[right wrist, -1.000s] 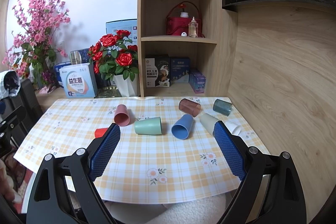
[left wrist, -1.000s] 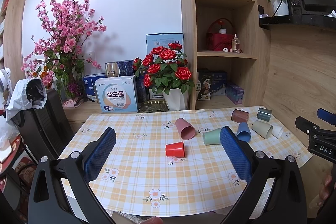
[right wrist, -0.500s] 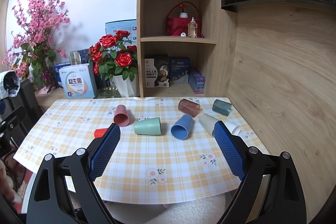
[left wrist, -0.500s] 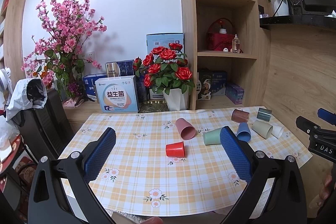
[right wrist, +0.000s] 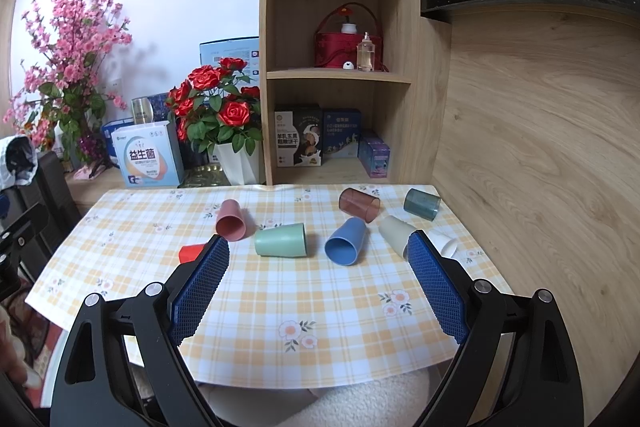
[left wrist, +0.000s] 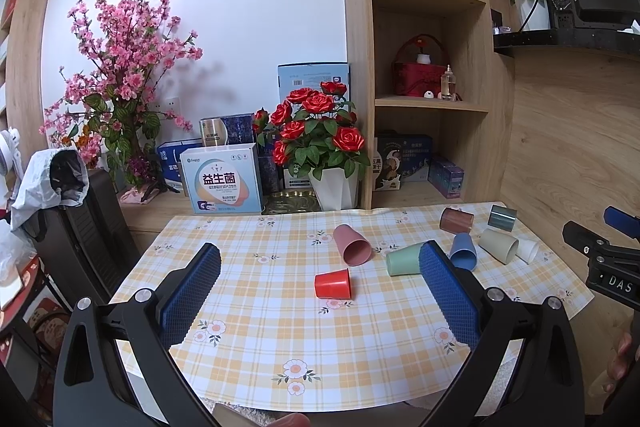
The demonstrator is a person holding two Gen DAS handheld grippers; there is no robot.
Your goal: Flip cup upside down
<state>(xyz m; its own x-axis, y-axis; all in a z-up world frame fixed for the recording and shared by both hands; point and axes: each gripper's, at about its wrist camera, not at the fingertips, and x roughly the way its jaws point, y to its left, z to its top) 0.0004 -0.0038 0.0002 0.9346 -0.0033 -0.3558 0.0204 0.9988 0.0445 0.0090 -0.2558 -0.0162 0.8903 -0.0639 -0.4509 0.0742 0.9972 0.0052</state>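
Several cups lie on their sides on the checked tablecloth (left wrist: 256, 319): a red cup (left wrist: 333, 283), a pink cup (left wrist: 352, 245), a green cup (right wrist: 281, 240), a blue cup (right wrist: 346, 241), a beige cup (right wrist: 396, 236), a white cup (right wrist: 444, 243), a brown clear cup (right wrist: 359, 204) and a grey clear cup (right wrist: 421, 203). My left gripper (left wrist: 320, 263) is open and empty, hovering before the red cup. My right gripper (right wrist: 319, 247) is open and empty, above the table's near edge, short of the green and blue cups.
A white pot of red roses (left wrist: 320, 147), boxes (left wrist: 222, 183) and a pink blossom plant (left wrist: 120, 67) stand behind the table. A wooden shelf unit (right wrist: 340, 47) rises at the back and a wooden wall (right wrist: 540, 167) bounds the right side. A black chair (left wrist: 84, 227) stands at the left.
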